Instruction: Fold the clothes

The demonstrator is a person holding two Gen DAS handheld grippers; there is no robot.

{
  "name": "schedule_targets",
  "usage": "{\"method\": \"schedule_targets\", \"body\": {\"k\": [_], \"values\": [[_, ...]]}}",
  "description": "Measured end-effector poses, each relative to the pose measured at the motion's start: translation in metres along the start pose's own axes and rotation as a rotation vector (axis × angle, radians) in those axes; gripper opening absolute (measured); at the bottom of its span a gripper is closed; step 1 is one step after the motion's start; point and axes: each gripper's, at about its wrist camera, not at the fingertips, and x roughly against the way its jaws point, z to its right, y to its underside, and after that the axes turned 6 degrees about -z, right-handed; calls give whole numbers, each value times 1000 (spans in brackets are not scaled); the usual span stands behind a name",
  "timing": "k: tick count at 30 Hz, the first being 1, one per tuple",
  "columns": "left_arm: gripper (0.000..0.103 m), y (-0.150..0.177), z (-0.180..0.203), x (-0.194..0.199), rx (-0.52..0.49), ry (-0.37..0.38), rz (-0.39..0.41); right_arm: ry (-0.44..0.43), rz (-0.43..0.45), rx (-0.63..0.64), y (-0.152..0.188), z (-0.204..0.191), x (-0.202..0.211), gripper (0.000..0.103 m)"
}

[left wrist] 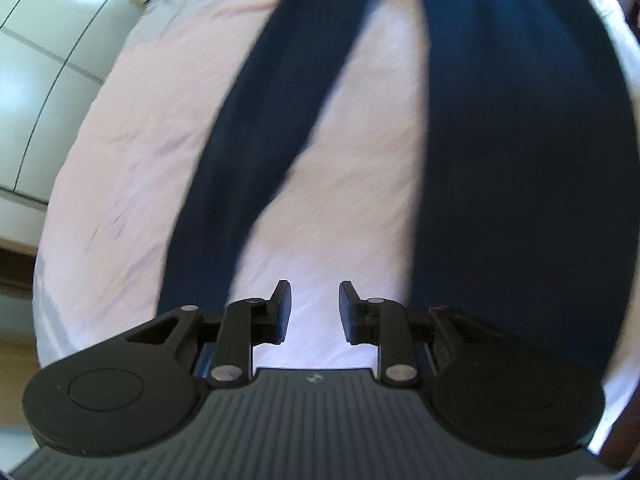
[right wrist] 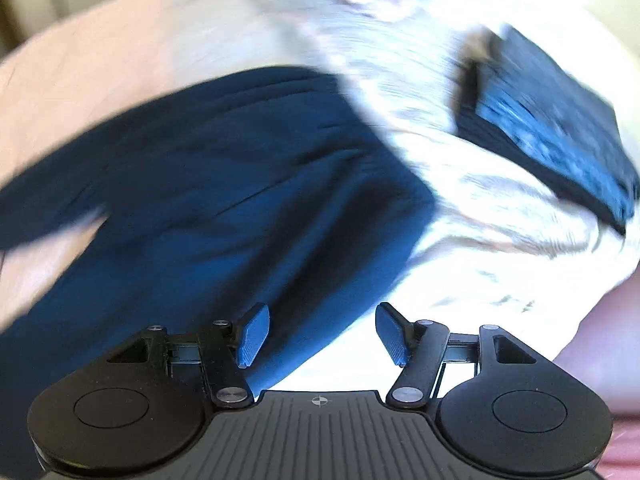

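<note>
1. In the left wrist view, we see dark navy trousers [left wrist: 520, 140] spread on a pale pink sheet [left wrist: 152, 128]. Their two legs run lengthwise away from the camera and meet at the top edge, so the long axis lies roughly along the line of the fingers. The narrower leg slants from lower left up toward the middle; the broader one fills the right side.
2. Our left gripper [left wrist: 315, 312] hangs over the bare sheet between the two legs, its jaws parted with a clear gap and nothing in them.
3. In the right wrist view, blurred, the trousers [right wrist: 224, 184] stretch from the left edge toward the right, broad end near the middle.
4. Our right gripper [right wrist: 322, 334] hovers at the fabric's lower edge, jaws spread wide and empty.
5. A separate dark folded item [right wrist: 552, 128] lies at the upper right.
</note>
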Motion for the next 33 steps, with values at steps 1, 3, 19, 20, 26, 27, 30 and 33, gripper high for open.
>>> {"method": "schedule_targets", "body": {"k": [1, 3, 19, 20, 26, 27, 30, 33], "values": [[23, -14, 13, 2, 0, 13, -2, -27, 3, -47, -7, 17, -8, 62], [23, -40, 37, 6, -5, 41, -7, -92, 9, -150, -19, 49, -27, 62], [30, -86, 96, 30, -55, 65, -89, -165, -49, -99, -13, 90, -27, 47], [30, -78, 99, 29, -59, 62, -100, -165, -48, -82, -9, 83, -23, 47], [31, -11, 98, 43, -50, 53, -84, -127, -25, 14, 49, 27, 29, 52], [32, 2, 95, 47, -37, 49, -75, -114, -21, 27, 61, 17, 40, 56], [37, 39, 83, 61, 22, 45, -49, -59, 5, 89, 100, -17, 78, 68], [41, 78, 70, 81, 82, 44, -22, -9, 11, 142, 139, -54, 113, 69]]}}
